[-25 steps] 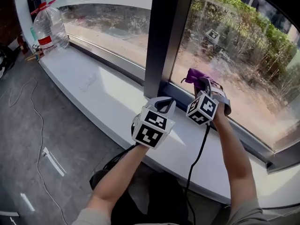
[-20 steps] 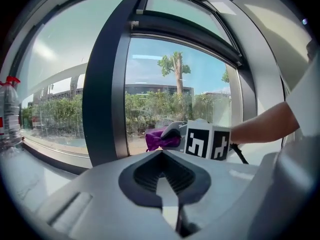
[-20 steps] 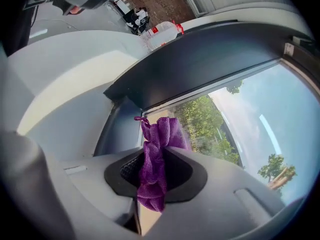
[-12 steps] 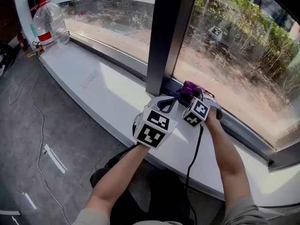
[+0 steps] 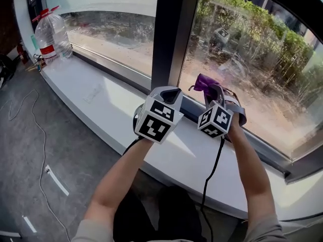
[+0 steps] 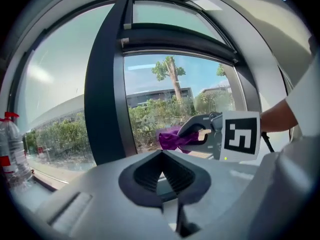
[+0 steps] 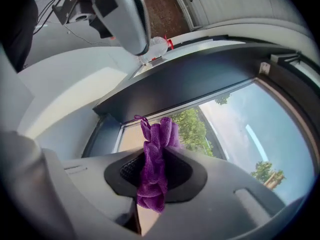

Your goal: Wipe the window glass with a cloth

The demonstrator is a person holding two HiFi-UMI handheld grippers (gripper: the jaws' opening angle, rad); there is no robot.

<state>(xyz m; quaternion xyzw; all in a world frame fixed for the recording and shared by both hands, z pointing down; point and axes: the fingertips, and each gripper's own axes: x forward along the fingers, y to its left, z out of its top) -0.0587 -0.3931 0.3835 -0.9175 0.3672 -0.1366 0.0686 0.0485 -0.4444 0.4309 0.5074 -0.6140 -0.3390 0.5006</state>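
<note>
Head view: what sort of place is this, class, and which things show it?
Likely a room in an office-type building, right at a big window: a deep white sill under dark-framed window glass facing hedges, and a grey floor with loose cables.

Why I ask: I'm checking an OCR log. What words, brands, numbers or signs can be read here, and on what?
No text can be read in any view.
On the bottle: a red label, print too small to read.
On the left gripper: cube with black-and-white square markers, no letters.
On the right gripper: the same.
</note>
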